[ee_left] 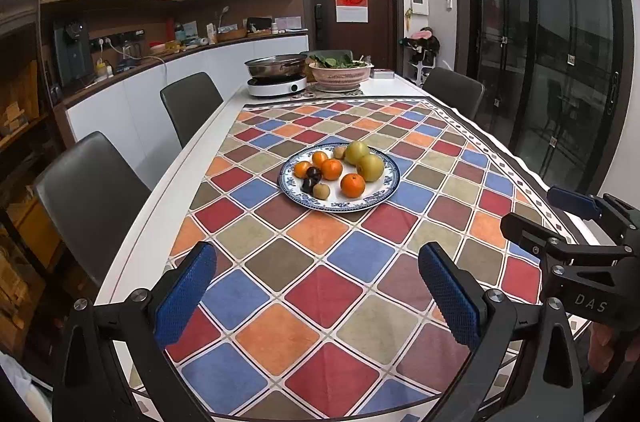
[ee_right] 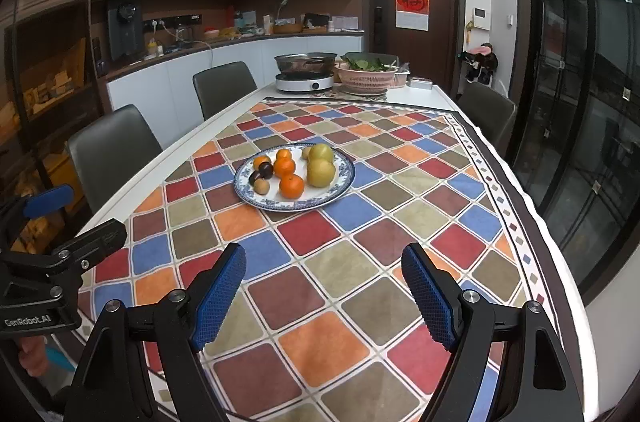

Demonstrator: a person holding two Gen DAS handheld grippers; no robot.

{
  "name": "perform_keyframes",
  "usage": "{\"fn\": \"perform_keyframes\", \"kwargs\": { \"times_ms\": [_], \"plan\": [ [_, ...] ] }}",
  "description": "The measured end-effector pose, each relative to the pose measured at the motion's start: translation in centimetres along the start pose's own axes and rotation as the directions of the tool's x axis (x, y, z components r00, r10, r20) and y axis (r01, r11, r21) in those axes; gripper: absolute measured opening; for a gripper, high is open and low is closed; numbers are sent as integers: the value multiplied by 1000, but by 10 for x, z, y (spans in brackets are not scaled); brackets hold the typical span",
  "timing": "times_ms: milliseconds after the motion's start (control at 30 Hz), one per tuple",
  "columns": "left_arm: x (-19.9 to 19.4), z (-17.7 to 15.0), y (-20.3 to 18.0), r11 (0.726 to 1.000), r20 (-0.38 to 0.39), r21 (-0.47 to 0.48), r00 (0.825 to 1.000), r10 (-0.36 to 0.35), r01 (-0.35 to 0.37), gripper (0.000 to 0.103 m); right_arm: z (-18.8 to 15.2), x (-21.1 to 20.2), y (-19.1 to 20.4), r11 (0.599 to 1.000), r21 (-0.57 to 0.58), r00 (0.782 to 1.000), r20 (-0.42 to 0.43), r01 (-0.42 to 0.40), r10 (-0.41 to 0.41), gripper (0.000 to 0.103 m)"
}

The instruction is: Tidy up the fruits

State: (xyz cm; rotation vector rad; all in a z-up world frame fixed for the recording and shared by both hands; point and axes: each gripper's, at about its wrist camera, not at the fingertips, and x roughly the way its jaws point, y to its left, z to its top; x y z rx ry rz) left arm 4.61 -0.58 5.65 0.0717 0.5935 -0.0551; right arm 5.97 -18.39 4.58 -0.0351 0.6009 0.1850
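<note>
A white table (ee_left: 168,190) is covered by a chequered cloth (ee_left: 320,282); a plate (ee_left: 384,188) of fruit (ee_left: 353,184) is set mid-cloth. A pan (ee_right: 305,61) and basket (ee_right: 366,78) are seen at the far end, chairs (ee_left: 90,182) alongside. The left gripper (ee_left: 316,296) and right gripper (ee_right: 322,296) are held spread above the cloth, nothing grasped.

Oranges (ee_left: 352,185), green-yellow pears (ee_left: 370,167), small brown fruits (ee_left: 321,191) and dark plums (ee_left: 310,179) lie together on a blue-rimmed plate (ee_left: 390,188).

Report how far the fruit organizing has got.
Done: all the fruit sits together on the blue-rimmed plate, oranges, green apples and dark plums mixed. In hand: nothing; the left gripper and right gripper are open and empty. Left: any further sorting.
</note>
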Motion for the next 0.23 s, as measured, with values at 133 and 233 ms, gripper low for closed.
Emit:
{"fn": "perform_keyframes", "kwargs": {
  "times_ms": [133, 233],
  "plan": [
    [0, 0, 0, 1000, -1, 1, 1000, 6, -6, 103, 0, 0, 0, 1000, 0, 1000, -2, -1, 1, 81],
    [2, 0, 0, 1000, -4, 1, 1000, 10, -10, 103, 0, 0, 0, 1000, 0, 1000, -2, 0, 0, 81]
  ]
}}
